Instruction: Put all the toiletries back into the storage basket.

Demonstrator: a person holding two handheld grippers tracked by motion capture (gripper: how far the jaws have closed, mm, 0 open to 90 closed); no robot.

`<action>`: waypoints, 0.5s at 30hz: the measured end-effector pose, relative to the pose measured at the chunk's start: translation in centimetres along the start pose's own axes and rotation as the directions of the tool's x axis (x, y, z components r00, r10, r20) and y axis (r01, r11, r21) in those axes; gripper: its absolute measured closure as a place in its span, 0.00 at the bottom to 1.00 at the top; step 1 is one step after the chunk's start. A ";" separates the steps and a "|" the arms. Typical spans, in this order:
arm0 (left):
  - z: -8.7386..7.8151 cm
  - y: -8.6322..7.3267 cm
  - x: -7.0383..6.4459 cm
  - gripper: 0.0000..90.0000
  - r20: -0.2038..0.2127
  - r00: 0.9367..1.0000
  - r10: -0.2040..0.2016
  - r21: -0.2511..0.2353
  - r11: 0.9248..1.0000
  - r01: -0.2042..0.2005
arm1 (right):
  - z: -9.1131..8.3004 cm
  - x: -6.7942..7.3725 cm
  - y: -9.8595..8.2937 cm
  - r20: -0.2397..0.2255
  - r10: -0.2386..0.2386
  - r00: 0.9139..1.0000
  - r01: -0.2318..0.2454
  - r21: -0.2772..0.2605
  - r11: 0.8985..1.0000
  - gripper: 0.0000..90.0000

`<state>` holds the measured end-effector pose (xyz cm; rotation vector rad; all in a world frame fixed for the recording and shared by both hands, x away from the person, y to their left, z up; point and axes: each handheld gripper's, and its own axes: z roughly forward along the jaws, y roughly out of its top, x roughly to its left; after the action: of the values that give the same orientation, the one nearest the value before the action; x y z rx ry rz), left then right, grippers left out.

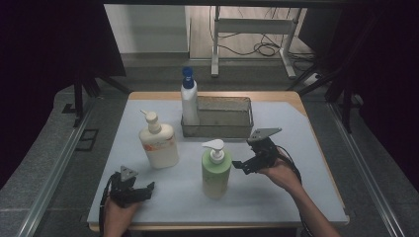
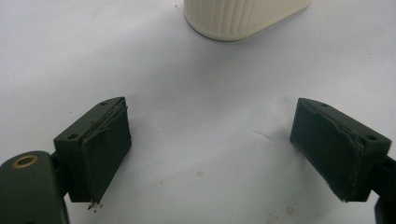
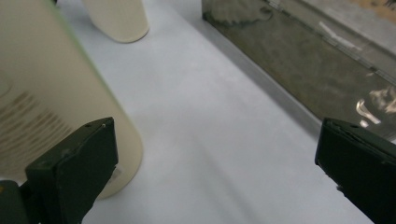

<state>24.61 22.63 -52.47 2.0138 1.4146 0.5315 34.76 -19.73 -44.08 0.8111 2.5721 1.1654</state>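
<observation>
High view: the upright green bottle (image 1: 216,170) stands at nine o'clock of the right gripper (image 1: 242,165), just beside its wide-open, empty fingers, nearer than the left gripper (image 1: 146,189).

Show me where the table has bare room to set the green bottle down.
Bare sheet lies right of the green bottle out to the table edge, and between the left claw and that bottle. It is crowded at the back: cream bottle, white spray bottle, metal bin.
</observation>
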 end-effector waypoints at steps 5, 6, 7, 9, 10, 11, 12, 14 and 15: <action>0.0 0.0 0.0 0.13 0.000 1.000 0.000 0.000 1.000 0.000 | -0.3 0.7 -1.0 -0.031 -0.006 0.999 0.006 0.012 1.000 0.00; 0.0 0.0 0.0 0.13 0.000 1.000 0.000 0.000 1.000 0.000 | -0.3 0.8 -1.2 -0.036 -0.009 0.999 0.010 0.010 1.000 0.00; 0.0 0.0 0.0 0.13 0.000 1.000 0.000 0.000 1.000 0.000 | -0.4 0.9 -1.3 -0.039 -0.011 0.999 0.011 0.009 1.000 0.00; 0.0 0.0 0.0 0.13 0.000 1.000 0.000 0.000 1.000 0.000 | -0.5 1.2 -1.5 -0.052 -0.007 0.999 0.007 0.000 1.000 0.00; 0.0 0.0 0.0 0.13 0.000 1.000 0.000 0.000 1.000 0.000 | -0.6 1.3 -1.6 -0.058 -0.010 0.998 0.010 -0.006 1.000 0.00; 0.0 0.0 0.0 0.13 0.000 1.000 0.000 0.000 1.000 0.000 | -0.7 1.4 -1.7 -0.066 -0.012 0.998 0.012 -0.011 1.000 0.00; 0.0 0.0 0.0 0.13 0.000 1.000 -0.003 -0.003 1.000 0.003 | -0.7 1.5 -1.8 -0.080 -0.014 0.997 0.013 -0.016 1.000 0.00; 0.0 0.0 0.0 0.13 -0.001 1.000 0.000 0.000 1.000 0.000 | -0.9 1.8 -1.9 -0.100 -0.022 0.995 0.020 -0.021 1.000 0.00; 0.0 0.0 0.0 0.13 -0.001 1.000 0.000 0.000 1.000 0.000 | -0.9 1.9 -1.9 -0.105 -0.027 0.994 0.025 -0.019 1.000 0.00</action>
<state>24.61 22.63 -52.48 2.0132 1.4150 0.5323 32.04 -20.28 -44.84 0.7290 2.6439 1.2530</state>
